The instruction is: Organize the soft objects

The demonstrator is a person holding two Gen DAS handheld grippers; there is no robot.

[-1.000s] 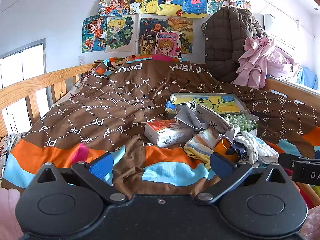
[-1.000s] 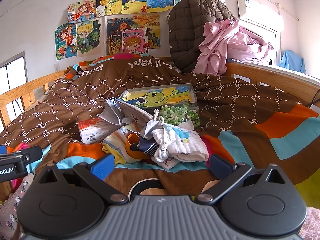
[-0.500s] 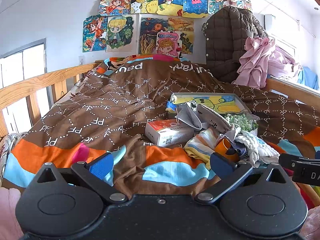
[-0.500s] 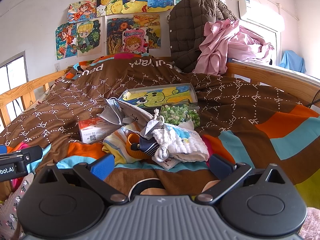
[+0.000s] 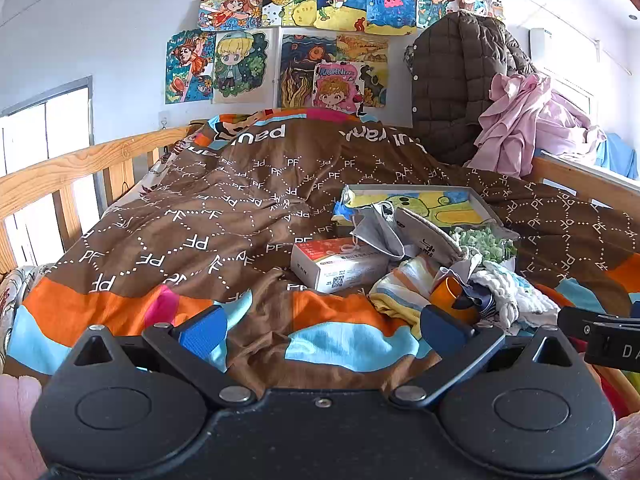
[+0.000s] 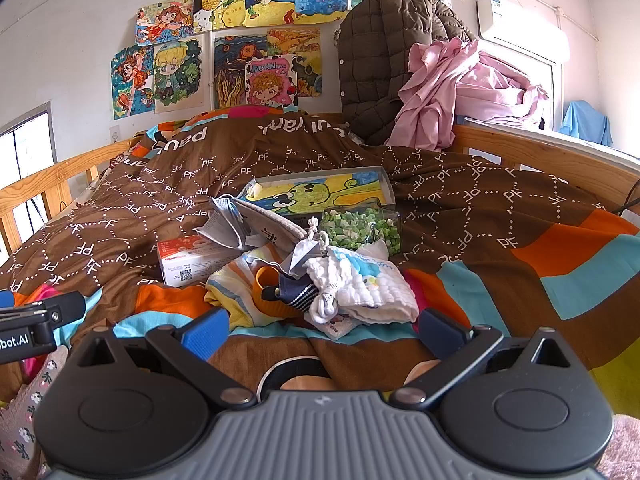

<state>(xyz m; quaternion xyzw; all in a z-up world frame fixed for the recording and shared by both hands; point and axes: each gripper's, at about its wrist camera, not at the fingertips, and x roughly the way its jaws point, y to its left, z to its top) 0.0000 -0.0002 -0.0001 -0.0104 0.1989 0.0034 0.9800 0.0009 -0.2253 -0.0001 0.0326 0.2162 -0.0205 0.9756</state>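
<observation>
Both wrist views are bright with daylight, which enters from the blown-out white window [image 5: 44, 152] behind the wooden bed rail on the left and from an overexposed patch around the white wall air conditioner [image 6: 520, 28] at upper right, where detail is lost to glare. The brown patterned duvet [image 5: 240, 216] is evenly lit with only soft, shallow shadows in its folds and under the heap of small cloth items, and the focus is sharp through the centre. Fisheye distortion bows the walls and rails towards the edges, the corners darken to black, and the pink fuzzy fabric [image 5: 16, 420] at the bottom corners is blurred.
</observation>
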